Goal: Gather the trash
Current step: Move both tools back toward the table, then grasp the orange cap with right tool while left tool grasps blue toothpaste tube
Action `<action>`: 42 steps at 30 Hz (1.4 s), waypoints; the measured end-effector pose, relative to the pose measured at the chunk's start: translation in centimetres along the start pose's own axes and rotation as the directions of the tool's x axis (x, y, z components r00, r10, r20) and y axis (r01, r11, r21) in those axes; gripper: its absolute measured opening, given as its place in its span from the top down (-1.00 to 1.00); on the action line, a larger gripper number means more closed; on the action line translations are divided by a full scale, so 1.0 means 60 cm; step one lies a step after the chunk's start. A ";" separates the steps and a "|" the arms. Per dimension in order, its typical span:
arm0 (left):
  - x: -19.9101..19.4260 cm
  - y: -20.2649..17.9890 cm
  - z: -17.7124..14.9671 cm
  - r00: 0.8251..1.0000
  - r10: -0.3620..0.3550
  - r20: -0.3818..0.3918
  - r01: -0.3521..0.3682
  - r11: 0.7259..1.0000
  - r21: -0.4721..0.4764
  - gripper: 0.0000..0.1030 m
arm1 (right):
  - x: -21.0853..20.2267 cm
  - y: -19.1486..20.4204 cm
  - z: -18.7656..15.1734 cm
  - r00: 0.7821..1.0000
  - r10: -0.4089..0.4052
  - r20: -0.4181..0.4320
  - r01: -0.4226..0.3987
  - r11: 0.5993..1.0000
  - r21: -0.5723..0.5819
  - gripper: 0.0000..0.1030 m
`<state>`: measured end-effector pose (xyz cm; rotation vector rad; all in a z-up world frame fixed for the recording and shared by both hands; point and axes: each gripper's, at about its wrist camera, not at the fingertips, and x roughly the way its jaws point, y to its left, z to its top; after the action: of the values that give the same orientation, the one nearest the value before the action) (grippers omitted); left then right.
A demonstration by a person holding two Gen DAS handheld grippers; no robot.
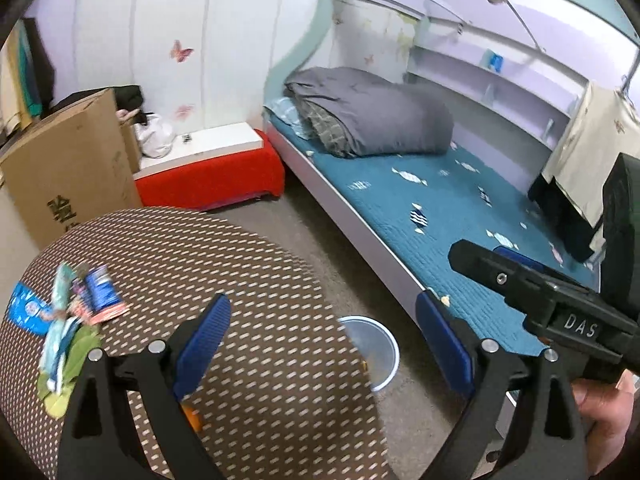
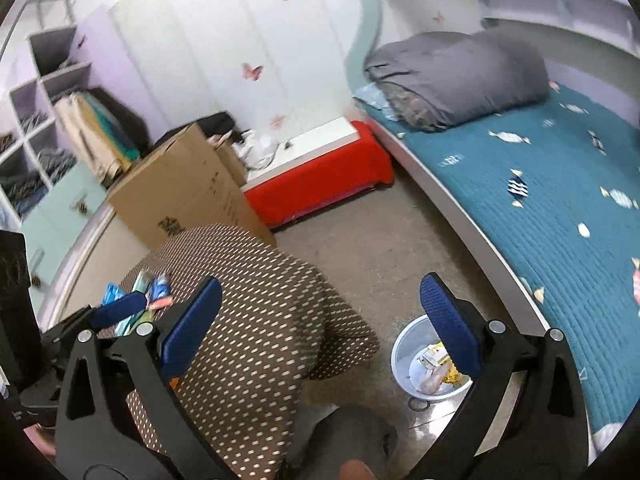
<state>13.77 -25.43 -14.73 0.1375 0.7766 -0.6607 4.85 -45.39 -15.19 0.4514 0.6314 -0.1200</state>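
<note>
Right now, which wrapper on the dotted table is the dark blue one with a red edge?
The dark blue wrapper, lying farthest toward the table's middle. The others beside it are pale teal, light blue or green.

Wrappers (image 1: 76, 312) piled on table; bin (image 2: 404, 356) part-full.

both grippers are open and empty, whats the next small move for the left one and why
Probably ease the left gripper leftward and down toward the wrapper pile on the dotted table. Its jaws are open and hold nothing, the wrappers lie left of it, and the bin on the floor already holds some trash. The right gripper hangs open nearer the bin.
</note>
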 end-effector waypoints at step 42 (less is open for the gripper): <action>-0.097 0.391 -0.123 0.947 0.320 -0.016 -0.316 0.928 -0.196 -0.78 | 0.192 0.333 -0.200 0.937 0.073 -0.340 -0.231 0.862 -0.452 0.43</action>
<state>20.36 -1.37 -18.82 0.0746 0.7781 -0.2741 12.44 -21.86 -23.17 0.0244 0.9046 0.2695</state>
